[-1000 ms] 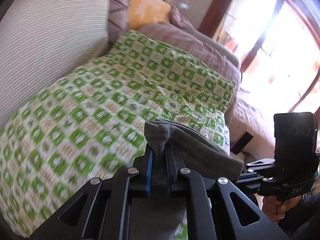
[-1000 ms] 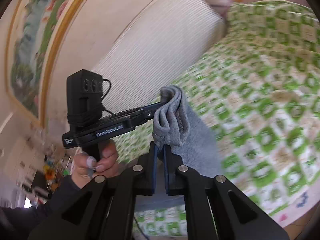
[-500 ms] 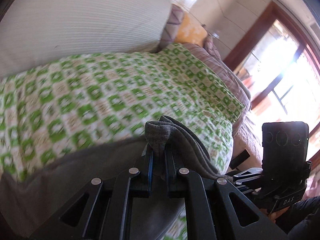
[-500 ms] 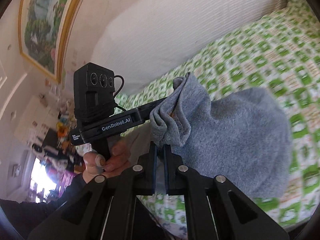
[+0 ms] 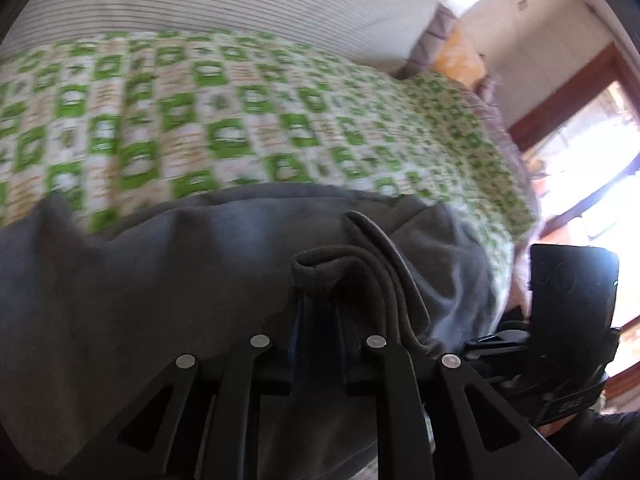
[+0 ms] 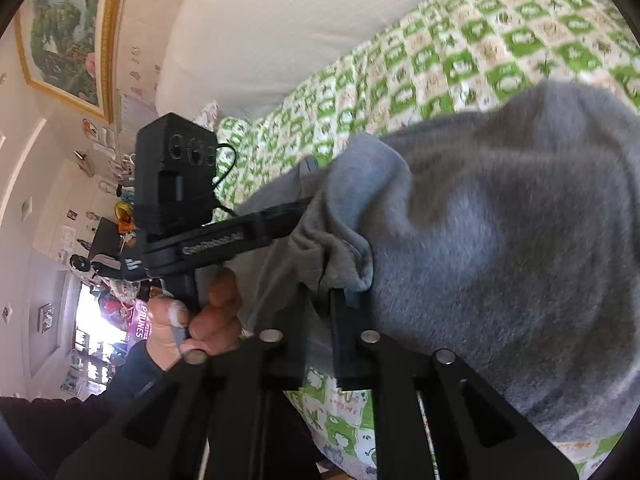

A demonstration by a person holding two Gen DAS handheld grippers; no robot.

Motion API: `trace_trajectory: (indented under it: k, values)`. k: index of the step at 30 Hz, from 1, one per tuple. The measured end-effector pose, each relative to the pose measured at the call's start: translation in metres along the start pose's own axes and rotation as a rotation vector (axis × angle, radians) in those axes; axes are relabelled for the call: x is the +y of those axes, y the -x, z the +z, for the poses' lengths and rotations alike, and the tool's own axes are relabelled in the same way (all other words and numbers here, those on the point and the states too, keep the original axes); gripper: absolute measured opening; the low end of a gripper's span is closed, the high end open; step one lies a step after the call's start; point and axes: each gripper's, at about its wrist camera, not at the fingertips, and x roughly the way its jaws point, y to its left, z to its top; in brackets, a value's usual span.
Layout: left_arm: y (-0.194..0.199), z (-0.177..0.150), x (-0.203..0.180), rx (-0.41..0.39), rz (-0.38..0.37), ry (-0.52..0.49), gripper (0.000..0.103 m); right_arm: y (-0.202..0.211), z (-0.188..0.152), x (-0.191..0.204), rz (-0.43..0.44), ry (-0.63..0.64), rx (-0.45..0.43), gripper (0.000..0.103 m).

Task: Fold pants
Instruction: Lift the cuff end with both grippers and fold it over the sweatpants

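Note:
Grey sweatpants [image 5: 180, 280] lie spread over the green-and-white checked bedspread [image 5: 240, 100]. A bunched edge of them stands between the fingers of my left gripper [image 5: 320, 300], whose jaws are opening and no longer pinch it. In the right wrist view the grey sweatpants [image 6: 500, 240] fill the right side. Another bunched edge sits at the tips of my right gripper [image 6: 324, 300], and these jaws are opening too, with a gap showing. The left gripper's body [image 6: 240, 236], held by a hand [image 6: 200, 320], reaches into the cloth from the left.
A white striped cushion [image 5: 200, 0] backs the bed, with an orange pillow [image 5: 460, 60] at its far end. A bright wood-framed window [image 5: 580, 160] is to the right. A gold-framed painting [image 6: 64, 40] hangs on the wall, and cluttered shelves [image 6: 100, 220] stand below it.
Both grippers came down toward the bed with the pants. The grey cloth now lies spread on the bedspread. Both pairs of jaws stand a little wider than before.

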Motion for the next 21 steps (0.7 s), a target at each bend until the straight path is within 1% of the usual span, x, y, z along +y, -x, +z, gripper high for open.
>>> trace_trajectory:
  k: [1, 3, 5, 8, 9, 10, 12, 15, 16, 17, 18, 21]
  values:
    - [0.005, -0.003, 0.003, -0.001, 0.011, 0.007, 0.016, -0.001, 0.002, 0.004, 0.003, -0.005, 0.006, 0.023]
    - [0.019, -0.011, 0.008, -0.021, 0.029, 0.036, 0.02, 0.001, 0.002, 0.009, 0.008, 0.0, 0.014, 0.046]
    - [0.032, -0.018, 0.009, -0.042, 0.057, 0.05, 0.022, 0.006, 0.004, 0.018, 0.023, 0.023, 0.003, 0.055]
    - [0.051, -0.031, 0.002, -0.083, 0.066, 0.084, 0.026, 0.017, 0.011, 0.03, 0.032, 0.068, -0.028, 0.055]
    - [0.054, -0.034, 0.0, -0.094, 0.064, 0.097, 0.029, 0.02, 0.015, 0.032, 0.031, 0.08, -0.038, 0.055]
    - [0.058, -0.038, -0.004, -0.105, 0.057, 0.113, 0.035, 0.022, 0.02, 0.033, 0.027, 0.093, -0.048, 0.055]
    - [0.061, -0.045, -0.015, -0.123, 0.042, 0.136, 0.041, 0.024, 0.034, 0.034, -0.02, 0.123, -0.063, 0.055]
    - [0.059, -0.05, -0.029, -0.132, 0.012, 0.17, 0.044, 0.023, 0.054, 0.033, -0.089, 0.159, -0.07, 0.055]
    - [0.057, -0.051, -0.032, -0.131, 0.014, 0.18, 0.051, 0.02, 0.061, 0.032, -0.101, 0.171, -0.067, 0.055]
    - [0.053, -0.051, -0.036, -0.131, 0.017, 0.189, 0.056, 0.016, 0.066, 0.032, -0.118, 0.179, -0.061, 0.055]
    - [0.05, -0.051, -0.038, -0.128, 0.028, 0.195, 0.061, 0.011, 0.072, 0.032, -0.141, 0.192, -0.049, 0.055]
    - [0.03, -0.052, -0.039, -0.088, 0.12, 0.233, 0.062, -0.004, 0.082, 0.029, -0.207, 0.229, -0.016, 0.055]
